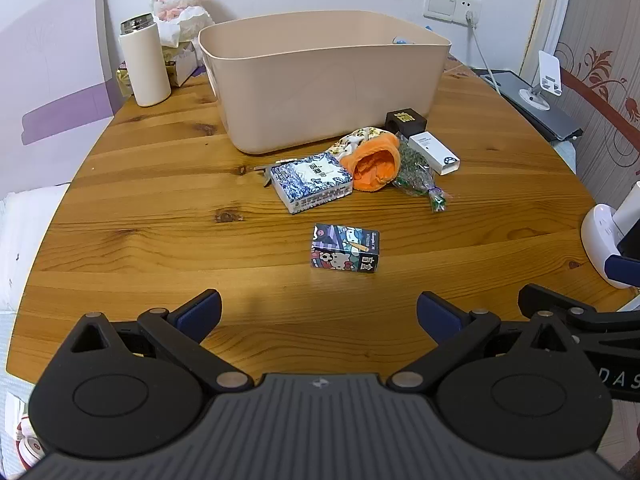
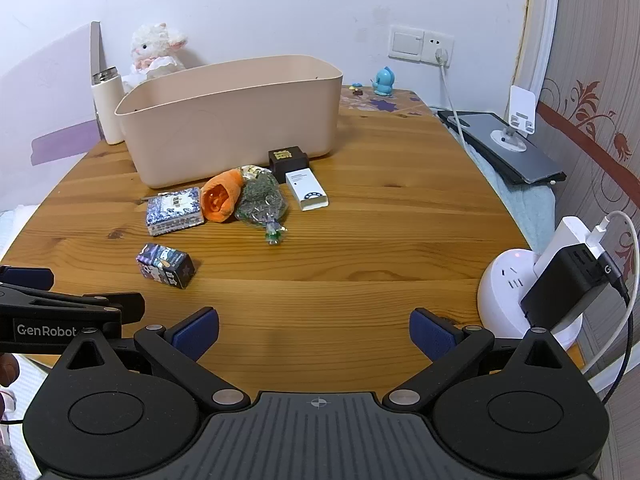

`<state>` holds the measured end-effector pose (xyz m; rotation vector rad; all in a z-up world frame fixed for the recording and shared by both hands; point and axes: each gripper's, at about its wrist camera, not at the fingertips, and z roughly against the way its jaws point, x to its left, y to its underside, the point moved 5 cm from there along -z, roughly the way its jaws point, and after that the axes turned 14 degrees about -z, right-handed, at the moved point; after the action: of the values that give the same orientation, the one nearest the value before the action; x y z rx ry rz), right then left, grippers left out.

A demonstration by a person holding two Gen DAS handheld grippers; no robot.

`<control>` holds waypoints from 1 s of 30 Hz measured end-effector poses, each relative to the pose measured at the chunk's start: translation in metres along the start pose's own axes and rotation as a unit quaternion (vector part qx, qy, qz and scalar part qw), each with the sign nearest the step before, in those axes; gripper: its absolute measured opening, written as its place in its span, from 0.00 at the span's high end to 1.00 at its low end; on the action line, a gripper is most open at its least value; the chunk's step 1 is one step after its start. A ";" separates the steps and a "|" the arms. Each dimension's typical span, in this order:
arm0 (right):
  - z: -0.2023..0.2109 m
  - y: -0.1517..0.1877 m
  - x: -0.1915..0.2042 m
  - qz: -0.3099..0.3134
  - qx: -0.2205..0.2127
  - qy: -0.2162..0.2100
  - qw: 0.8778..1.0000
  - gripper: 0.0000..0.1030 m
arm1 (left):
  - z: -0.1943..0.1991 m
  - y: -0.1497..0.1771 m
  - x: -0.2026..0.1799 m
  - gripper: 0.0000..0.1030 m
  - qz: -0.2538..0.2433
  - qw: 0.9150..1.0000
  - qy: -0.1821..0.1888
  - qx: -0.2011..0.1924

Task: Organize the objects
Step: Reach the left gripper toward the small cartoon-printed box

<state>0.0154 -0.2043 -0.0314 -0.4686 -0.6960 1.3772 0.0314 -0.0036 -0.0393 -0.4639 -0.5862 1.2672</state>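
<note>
A beige plastic bin point(image 1: 320, 80) point(image 2: 232, 120) stands at the back of the wooden table point(image 1: 160, 220). In front of it lie a blue-white patterned box point(image 1: 312, 182) point(image 2: 174, 210), an orange plush carrot point(image 1: 374, 164) point(image 2: 220, 196), a bag of dried green herbs point(image 1: 418, 174) point(image 2: 262, 202), a white box point(image 1: 434, 152) point(image 2: 306, 189) and a dark brown box point(image 1: 406, 120) point(image 2: 287, 160). A cartoon-print box point(image 1: 345, 248) point(image 2: 165, 265) lies nearest. My left gripper point(image 1: 319, 312) is open and empty, just short of the cartoon box. My right gripper point(image 2: 314, 334) is open and empty over bare table.
A white flask point(image 1: 145, 66) and a plush lamb point(image 1: 182, 4) stand at the back left. A round white power hub with chargers point(image 2: 532, 296) sits at the table's right edge. A laptop with a phone stand point(image 2: 508, 148) lies at the right. A blue figurine point(image 2: 384, 81) stands behind.
</note>
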 end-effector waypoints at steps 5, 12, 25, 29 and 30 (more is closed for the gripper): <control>-0.001 0.000 -0.001 -0.002 0.004 0.000 1.000 0.00 | 0.000 0.000 -0.001 0.00 -0.002 1.000 -0.001 0.000; -0.001 0.001 0.000 0.002 0.003 0.003 1.000 0.00 | -0.001 0.001 -0.002 0.00 -0.003 1.000 -0.002 0.001; -0.006 -0.001 -0.002 0.004 0.007 0.002 1.000 0.00 | -0.005 -0.001 -0.003 0.00 -0.002 1.000 0.000 0.005; -0.010 -0.002 -0.002 0.003 0.013 -0.001 1.000 0.00 | -0.007 -0.002 -0.003 0.00 -0.004 1.000 -0.003 0.006; -0.011 -0.002 -0.002 0.004 0.014 -0.001 1.000 0.00 | -0.008 -0.002 -0.003 0.00 -0.004 1.000 -0.004 0.006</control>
<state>0.0242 -0.2056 -0.0385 -0.4479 -0.6755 1.3932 0.0375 -0.0075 -0.0447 -0.4459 -0.5855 1.2644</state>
